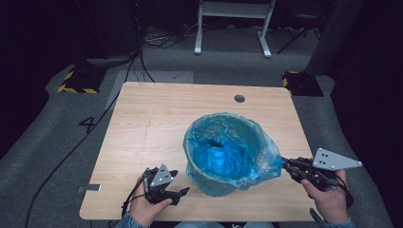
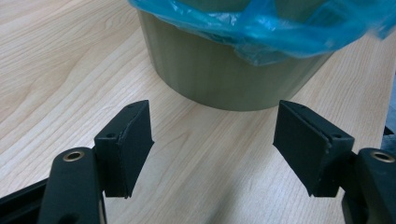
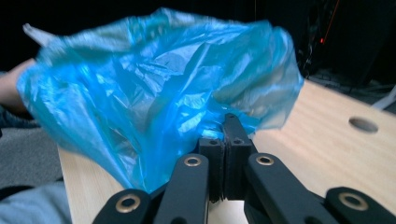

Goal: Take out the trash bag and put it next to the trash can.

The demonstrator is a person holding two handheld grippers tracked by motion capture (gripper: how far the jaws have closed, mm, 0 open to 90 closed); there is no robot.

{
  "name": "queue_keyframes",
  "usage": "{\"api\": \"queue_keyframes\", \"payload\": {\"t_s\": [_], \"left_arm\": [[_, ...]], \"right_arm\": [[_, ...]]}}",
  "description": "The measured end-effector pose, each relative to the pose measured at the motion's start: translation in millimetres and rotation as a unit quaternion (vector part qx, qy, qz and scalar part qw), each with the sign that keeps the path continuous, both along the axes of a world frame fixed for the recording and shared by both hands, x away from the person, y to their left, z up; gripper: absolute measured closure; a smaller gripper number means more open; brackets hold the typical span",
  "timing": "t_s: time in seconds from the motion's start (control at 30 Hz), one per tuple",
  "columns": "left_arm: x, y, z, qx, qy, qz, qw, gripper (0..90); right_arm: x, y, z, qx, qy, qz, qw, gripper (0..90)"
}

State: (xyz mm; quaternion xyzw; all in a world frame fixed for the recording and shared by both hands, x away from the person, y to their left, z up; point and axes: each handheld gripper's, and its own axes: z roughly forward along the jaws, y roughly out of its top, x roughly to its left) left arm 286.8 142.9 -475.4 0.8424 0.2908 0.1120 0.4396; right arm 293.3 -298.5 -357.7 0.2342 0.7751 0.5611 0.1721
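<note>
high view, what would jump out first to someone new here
A bright blue bag lining a bin at the middle of the wooden table grabs the eye. The right gripper, at the bin's right side, is shut on the bag's edge and pulls it outward. The left gripper sits open near the table's front edge, left of the bin.
</note>
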Motion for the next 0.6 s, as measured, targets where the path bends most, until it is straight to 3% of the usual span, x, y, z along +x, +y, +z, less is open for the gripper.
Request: {"api": "queue_keyframes", "payload": {"t_s": [0.03, 0.07, 0.23, 0.6], "left_arm": [[0.0, 0.0, 0.0, 0.000, 0.000, 0.000, 1.0000, 27.3], [0.3, -1.6, 0.6, -0.002, 0.001, -0.002, 1.0000, 27.3], [-0.7, -0.5, 4.5, -0.009, -0.004, -0.002, 0.9999, 27.4], [-2.7, -3.2, 7.2, -0.021, -0.003, -0.008, 0.9998, 27.5]], "right_arm": [[0.0, 0.0, 0.0, 0.000, 0.000, 0.000, 1.0000, 89.1], [0.7, 6.1, 10.4, -0.003, -0.012, 0.003, 0.9999, 89.0], [8.9, 25.1, 32.8, -0.019, -0.030, 0.011, 0.9993, 89.0], [37.2, 49.4, 51.4, -0.017, -0.027, 0.015, 0.9994, 88.8]]}}
